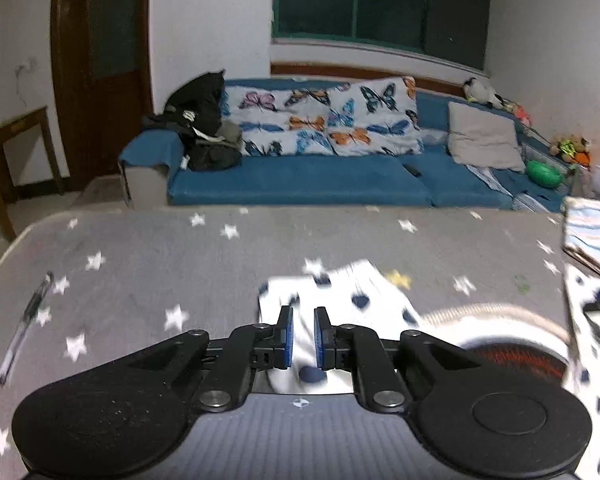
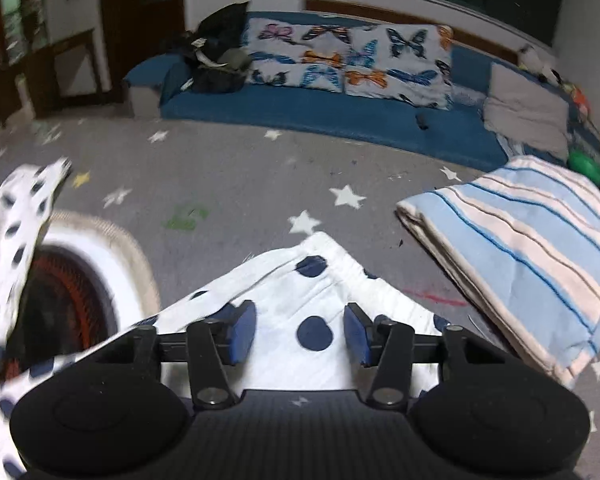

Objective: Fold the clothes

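Polka-dot cloth (image 2: 284,304), white with dark blue spots, lies on the grey star-printed table cover (image 2: 228,176) and shows in both wrist views. In the right wrist view it spreads under the right gripper (image 2: 300,330) from about 6 o'clock, its gathered edge reaching to roughly 12 o'clock of the fingers, while a second stretch of it rises blurred at 9 o'clock. The right gripper's blue pads (image 2: 242,330) stand well apart with the cloth lying flat between and beneath them, neither pad pressing on it. At 3 o'clock of that gripper a folded striped cloth (image 2: 532,248), light blue and cream, rests on the table cover, apart from the spotted one. At 9 o'clock, just beside the spotted cloth, sits a round object with a pale rim and red-and-black centre (image 2: 72,292) (too blurred to name). In the left wrist view the left gripper (image 1: 301,338) has its blue pads (image 1: 284,338) close together with a narrow gap, and the spotted cloth (image 1: 356,300) shows through that gap and beyond the tips toward 1 o'clock; whether the pads actually press on the fabric cannot be told. A pen (image 1: 24,328) lies on the table cover at 9 o'clock of the left gripper, well apart from the cloth. Beyond the table edge, at 12 o'clock, stands a blue sofa (image 1: 300,184) with butterfly-print cushions (image 1: 320,120) and a dark pile of bags (image 1: 204,128) at its left end.
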The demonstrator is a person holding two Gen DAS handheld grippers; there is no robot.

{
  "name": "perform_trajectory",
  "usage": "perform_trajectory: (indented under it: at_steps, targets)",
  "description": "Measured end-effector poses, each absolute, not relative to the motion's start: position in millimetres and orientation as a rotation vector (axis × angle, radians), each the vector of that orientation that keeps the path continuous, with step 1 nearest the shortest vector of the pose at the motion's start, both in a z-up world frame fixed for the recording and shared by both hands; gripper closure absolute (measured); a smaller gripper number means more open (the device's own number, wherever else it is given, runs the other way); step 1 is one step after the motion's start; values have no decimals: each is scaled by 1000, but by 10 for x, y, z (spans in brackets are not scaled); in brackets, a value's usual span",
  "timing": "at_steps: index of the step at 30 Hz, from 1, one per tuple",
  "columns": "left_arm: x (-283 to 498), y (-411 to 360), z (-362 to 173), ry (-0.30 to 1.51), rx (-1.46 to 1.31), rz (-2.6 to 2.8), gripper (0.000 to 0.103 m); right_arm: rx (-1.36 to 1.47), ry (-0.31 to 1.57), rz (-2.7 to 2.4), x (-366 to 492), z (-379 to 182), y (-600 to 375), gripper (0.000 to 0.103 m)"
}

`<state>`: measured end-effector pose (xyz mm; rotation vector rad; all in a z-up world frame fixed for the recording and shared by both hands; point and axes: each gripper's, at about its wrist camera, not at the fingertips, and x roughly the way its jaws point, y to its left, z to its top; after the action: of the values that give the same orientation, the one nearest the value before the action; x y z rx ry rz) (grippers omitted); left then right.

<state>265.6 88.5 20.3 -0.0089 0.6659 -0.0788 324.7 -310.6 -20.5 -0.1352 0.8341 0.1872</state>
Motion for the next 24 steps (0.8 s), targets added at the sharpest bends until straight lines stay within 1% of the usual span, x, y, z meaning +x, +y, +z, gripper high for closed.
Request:
perform_trajectory:
  at_steps: [1,7,11,12,13,16,24]
  targets:
    - [2583,876,187,677,-2,-92,89,-125,828,177,3293,-213,-3116,43]
    - [2245,712,-4,719,71,-138,76,-160,779,142,3326,-116,-3081,44]
    - [2237,630,-128,712,109,-109,77,-196,762,209,3069,43,-2992,43]
    - [2243,616,-153,713,110,-106,79,-207,758,229,2986,82,-2962,43]
    - [2249,602,-179,714,112,-103,93,-215,754,249,2893,120,-2927,43]
    - [2226,600,-192,705,108,-80,103,-230,751,306,2595,203,-2819,43]
    - [1948,910,-132,754,101,49,103,-243,779,478,1634,206,-2564,42]
